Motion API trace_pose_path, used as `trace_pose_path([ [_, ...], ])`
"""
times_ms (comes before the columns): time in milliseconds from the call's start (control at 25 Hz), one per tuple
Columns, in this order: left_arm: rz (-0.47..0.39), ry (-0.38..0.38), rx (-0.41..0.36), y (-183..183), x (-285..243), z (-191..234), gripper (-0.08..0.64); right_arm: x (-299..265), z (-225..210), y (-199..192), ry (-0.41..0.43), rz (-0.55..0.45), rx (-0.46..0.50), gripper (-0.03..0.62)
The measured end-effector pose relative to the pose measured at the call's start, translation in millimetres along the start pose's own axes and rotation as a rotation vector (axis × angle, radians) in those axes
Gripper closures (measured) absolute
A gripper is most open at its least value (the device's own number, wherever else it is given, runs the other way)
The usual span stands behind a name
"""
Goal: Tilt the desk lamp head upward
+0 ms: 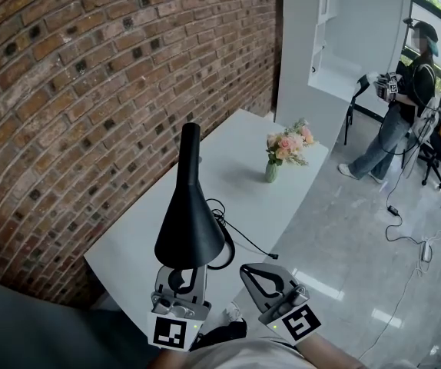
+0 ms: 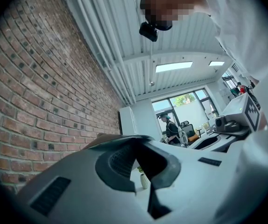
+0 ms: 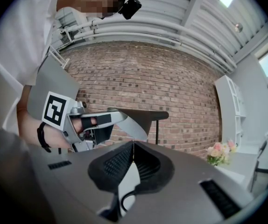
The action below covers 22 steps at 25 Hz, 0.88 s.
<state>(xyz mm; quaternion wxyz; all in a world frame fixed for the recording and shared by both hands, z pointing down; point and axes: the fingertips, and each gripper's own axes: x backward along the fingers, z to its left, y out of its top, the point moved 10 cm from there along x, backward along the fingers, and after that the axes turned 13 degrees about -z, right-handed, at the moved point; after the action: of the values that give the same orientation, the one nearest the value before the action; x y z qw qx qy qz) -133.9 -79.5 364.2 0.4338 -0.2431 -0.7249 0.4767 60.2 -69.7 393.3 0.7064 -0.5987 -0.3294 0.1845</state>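
The black cone-shaped lamp head (image 1: 190,221) stood at the near end of the white table (image 1: 236,152), narrow end pointing up. The left gripper (image 1: 182,269) was clamped on the lower rim of the lamp head. The right gripper (image 1: 247,270) hung just beside it, its jaws closed tip to tip with nothing between them. A black cable (image 1: 251,244) lay on the table behind the lamp. A vase of flowers (image 1: 286,148) stood farther along.

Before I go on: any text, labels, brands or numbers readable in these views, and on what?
No words, numbers or brand marks can be read.
Left gripper: square black-and-white marker, a pattern, not text.
Right gripper: same kind of marker.
Desk lamp head: plain black, no print seen.
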Motion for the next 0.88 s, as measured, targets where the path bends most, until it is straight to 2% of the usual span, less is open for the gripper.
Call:
trace_pose_path([
  [880,-0.014,-0.003,0.008,5.3,2.6,3.7,0.552,-2.1,5.2,2.1,-0.002,-0.005,0.010,0.574],
])
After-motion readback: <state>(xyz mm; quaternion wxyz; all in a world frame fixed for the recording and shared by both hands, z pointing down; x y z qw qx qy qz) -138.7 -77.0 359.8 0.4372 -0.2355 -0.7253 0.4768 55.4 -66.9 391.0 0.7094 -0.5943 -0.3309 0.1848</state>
